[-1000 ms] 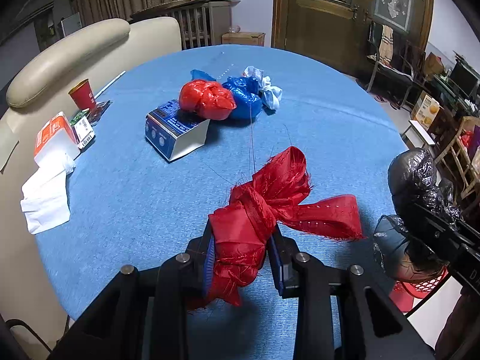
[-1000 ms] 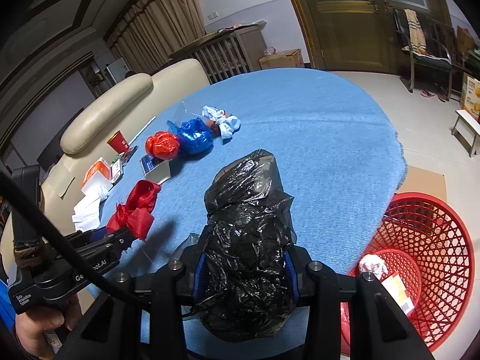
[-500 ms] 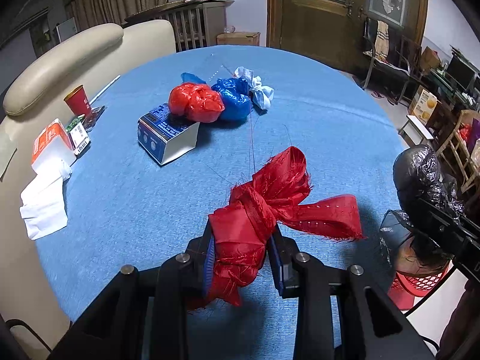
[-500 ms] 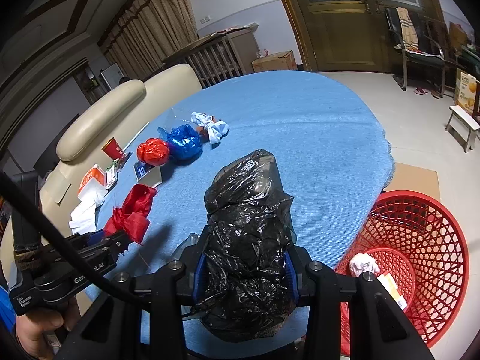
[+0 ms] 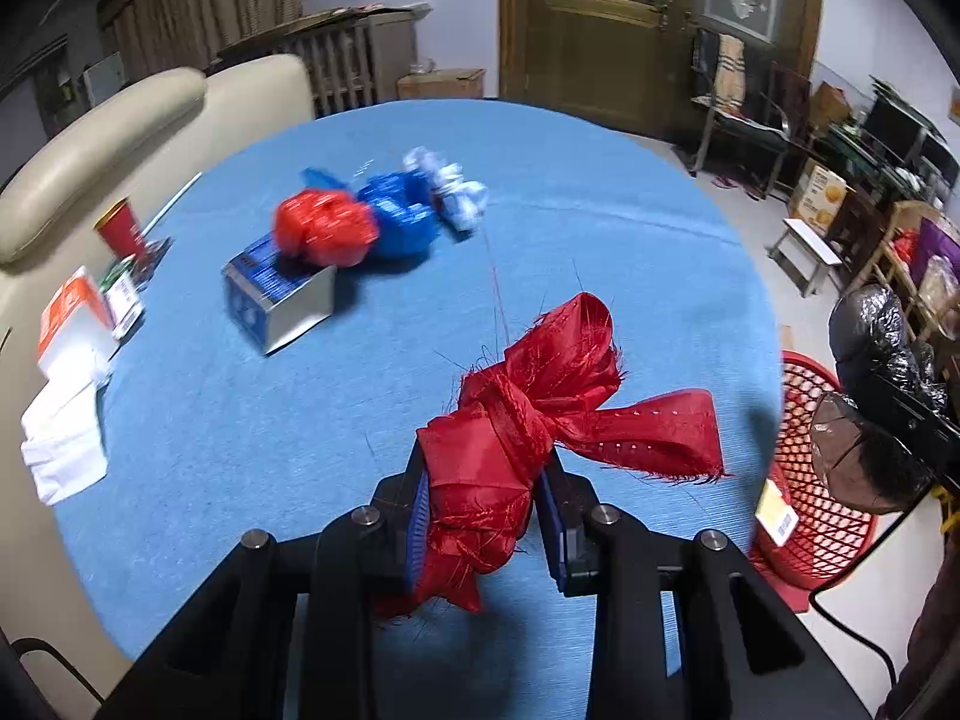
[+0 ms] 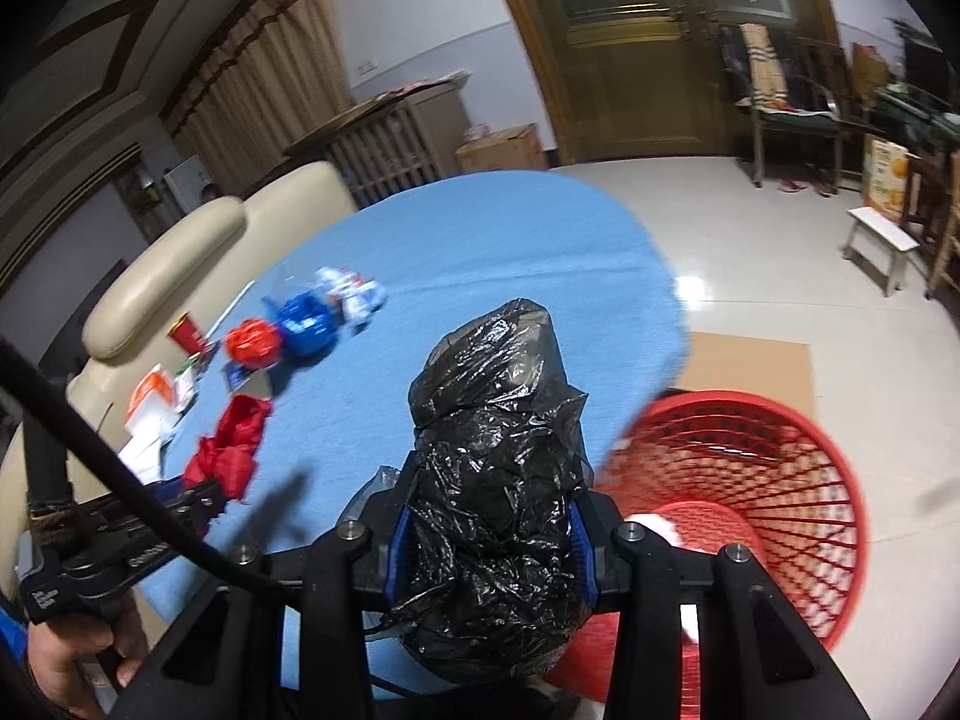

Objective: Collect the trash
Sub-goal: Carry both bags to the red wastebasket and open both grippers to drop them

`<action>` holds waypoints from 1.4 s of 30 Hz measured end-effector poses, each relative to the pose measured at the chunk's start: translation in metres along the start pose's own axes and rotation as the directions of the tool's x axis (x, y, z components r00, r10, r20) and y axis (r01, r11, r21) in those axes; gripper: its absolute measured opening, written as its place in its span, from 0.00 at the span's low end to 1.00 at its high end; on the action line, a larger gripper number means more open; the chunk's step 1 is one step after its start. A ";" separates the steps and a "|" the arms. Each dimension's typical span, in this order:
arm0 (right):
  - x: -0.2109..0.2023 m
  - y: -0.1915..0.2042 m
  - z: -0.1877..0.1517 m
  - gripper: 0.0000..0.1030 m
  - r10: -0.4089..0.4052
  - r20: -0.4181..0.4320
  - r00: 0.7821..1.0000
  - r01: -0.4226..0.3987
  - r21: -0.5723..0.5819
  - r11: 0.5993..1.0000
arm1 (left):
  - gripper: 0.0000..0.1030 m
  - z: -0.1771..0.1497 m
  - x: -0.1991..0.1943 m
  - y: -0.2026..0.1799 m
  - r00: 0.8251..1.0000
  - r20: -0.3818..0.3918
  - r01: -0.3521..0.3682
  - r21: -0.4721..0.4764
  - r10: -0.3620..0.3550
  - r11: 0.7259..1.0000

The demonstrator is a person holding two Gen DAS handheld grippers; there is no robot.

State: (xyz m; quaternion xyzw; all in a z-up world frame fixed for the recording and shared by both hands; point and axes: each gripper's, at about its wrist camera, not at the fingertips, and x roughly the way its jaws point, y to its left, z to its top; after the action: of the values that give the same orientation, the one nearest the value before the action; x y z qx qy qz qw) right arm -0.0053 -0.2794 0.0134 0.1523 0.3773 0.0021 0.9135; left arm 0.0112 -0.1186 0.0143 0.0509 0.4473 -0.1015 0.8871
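The left claw (image 5: pixel 485 516) is clamped on a knotted red ribbon bundle (image 5: pixel 540 420), held above the near part of the blue tabletop (image 5: pixel 600 228). The right claw (image 6: pixel 489 546) is closed around a crumpled black plastic bag (image 6: pixel 498 456), at the tabletop's edge and just beside the red mesh basket (image 6: pixel 780 480) on the floor, which has a white wad in it. Back on the tabletop lie a red bag (image 5: pixel 324 228), a blue bag (image 5: pixel 402 216), a white-and-blue wad (image 5: pixel 450 186), a small box (image 5: pixel 276 294) and a red cup (image 5: pixel 120 228).
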 end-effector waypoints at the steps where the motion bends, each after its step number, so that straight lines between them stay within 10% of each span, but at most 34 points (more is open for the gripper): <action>1: -0.004 -0.009 0.000 0.43 -0.019 0.005 1.000 0.019 0.012 1.000 | 0.32 0.002 0.000 -0.005 1.000 0.001 0.010 0.009 -0.010 1.000; 20: -0.009 -0.132 -0.022 0.45 -0.206 -0.078 0.976 0.216 0.168 0.962 | 0.32 0.012 0.001 -0.157 0.982 -0.041 0.188 0.291 -0.184 0.938; 26: -0.006 -0.153 -0.031 0.66 -0.231 -0.128 0.965 0.252 0.189 0.949 | 0.32 0.012 0.011 -0.184 0.978 -0.072 0.209 0.331 -0.197 0.920; 42: -0.061 -0.180 -0.019 0.67 -0.266 -0.002 0.964 0.254 0.302 0.919 | 0.37 0.001 0.036 -0.233 0.948 -0.189 0.314 0.410 -0.258 0.856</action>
State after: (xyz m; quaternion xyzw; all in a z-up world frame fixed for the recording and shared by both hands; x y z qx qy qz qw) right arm -0.0819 -0.4528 -0.0076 0.2376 0.3722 -0.1792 0.8791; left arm -0.0200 -0.3504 -0.0136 0.1866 0.4715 -0.3259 0.7979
